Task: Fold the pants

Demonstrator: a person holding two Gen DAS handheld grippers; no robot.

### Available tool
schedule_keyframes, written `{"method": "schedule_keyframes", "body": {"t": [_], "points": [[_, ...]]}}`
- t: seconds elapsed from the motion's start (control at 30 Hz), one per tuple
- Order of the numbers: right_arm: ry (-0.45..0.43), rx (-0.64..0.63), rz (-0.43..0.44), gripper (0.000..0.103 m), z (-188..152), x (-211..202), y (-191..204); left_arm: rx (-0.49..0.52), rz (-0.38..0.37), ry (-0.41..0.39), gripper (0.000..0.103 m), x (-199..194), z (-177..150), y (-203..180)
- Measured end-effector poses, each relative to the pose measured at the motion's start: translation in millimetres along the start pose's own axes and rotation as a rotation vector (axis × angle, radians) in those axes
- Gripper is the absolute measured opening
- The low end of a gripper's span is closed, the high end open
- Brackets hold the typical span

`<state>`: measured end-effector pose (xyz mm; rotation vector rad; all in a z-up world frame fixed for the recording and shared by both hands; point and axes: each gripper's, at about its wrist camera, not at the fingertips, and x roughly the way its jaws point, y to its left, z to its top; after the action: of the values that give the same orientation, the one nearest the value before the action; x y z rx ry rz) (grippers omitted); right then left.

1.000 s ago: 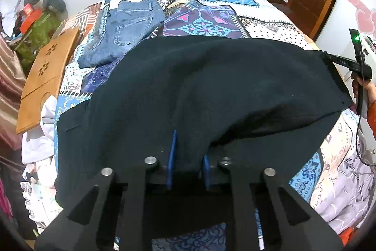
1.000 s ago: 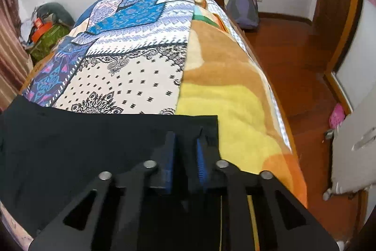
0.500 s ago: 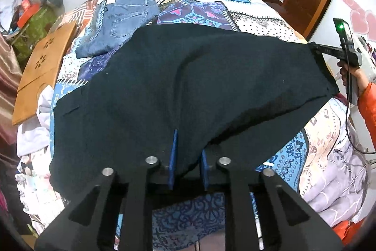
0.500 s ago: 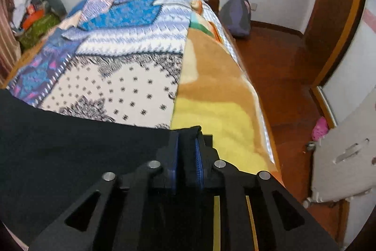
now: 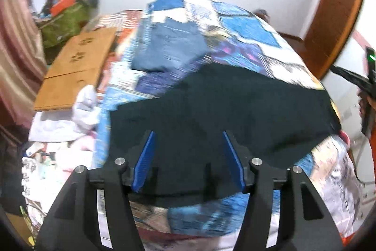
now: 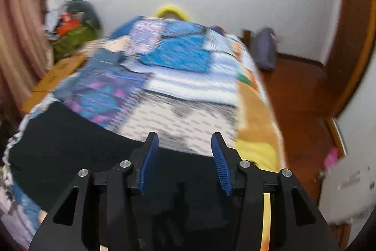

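Both the left gripper (image 5: 188, 147) and right gripper (image 6: 183, 148) are spread wide, grasping nothing. The black pants (image 5: 223, 109) lie flat on the patchwork bedspread (image 6: 178, 77) beneath and ahead of their fingers. Motion blur leaves no writing legible.

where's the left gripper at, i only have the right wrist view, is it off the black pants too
Observer: Yes. The left gripper is open, its blue pads spread wide over the black pants, nothing pinched between them.
Operator: anything else lying on the bed on that side
Observer: A pair of blue jeans lies on the patterned quilt beyond the far edge of the pants, folded as far as the blur lets me tell.
Operator: can you see my gripper from there
Observer: Only part of the right gripper's body, at the right edge of the left wrist view, with a green light lit on it. Its fingertips are out of that frame.
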<state>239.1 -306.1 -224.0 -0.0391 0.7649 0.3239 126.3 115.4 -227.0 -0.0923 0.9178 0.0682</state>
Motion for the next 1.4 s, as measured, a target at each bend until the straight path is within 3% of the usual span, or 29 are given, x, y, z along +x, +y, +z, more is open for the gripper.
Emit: {"method": "schedule_keyframes", "body": {"t": [0.13,0.43,0.67,0.83,0.97,1.0,1.03,1.13,1.3,1.4], "points": [[-0.007,-0.064,0.114,0.046,20.9,7.7,52.8,-0.041,0.048,-0.01,0.058,5.8,17.7,46.5],[0.063,-0.169,0.315,0.048,48.6,72.1,165.9,-0.14,-0.01,0.11,0.058,86.5,33.0,133.5],[0.171,-0.229,0.407,0.048,62.7,140.3,232.6,-0.175,-0.102,0.223,0.058,152.5,18.8,147.6],[0.268,-0.26,0.455,0.048,65.2,182.6,263.5,-0.163,-0.164,0.233,0.058,170.0,15.4,144.1],[0.337,-0.267,0.498,0.046,58.7,202.8,274.7,-0.16,-0.177,0.197,0.03,167.7,15.0,142.7],[0.35,-0.274,0.514,0.032,56.6,204.9,277.9,-0.153,-0.169,0.187,0.027,165.9,16.0,142.1],[0.353,-0.291,0.518,0.02,54.7,204.8,280.7,-0.148,-0.157,0.174,0.021,163.6,16.7,142.4],[0.309,-0.344,0.493,0.01,53.1,198.8,282.7,-0.14,-0.097,0.145,0.019,157.0,18.9,145.3],[0.262,-0.344,0.442,0.008,53.2,201.0,282.3,-0.154,-0.053,0.162,0.019,164.8,25.2,151.9],[0.264,-0.36,0.402,0.012,53.0,199.2,288.2,-0.146,-0.023,0.196,0.026,165.3,30.2,149.3]]}}
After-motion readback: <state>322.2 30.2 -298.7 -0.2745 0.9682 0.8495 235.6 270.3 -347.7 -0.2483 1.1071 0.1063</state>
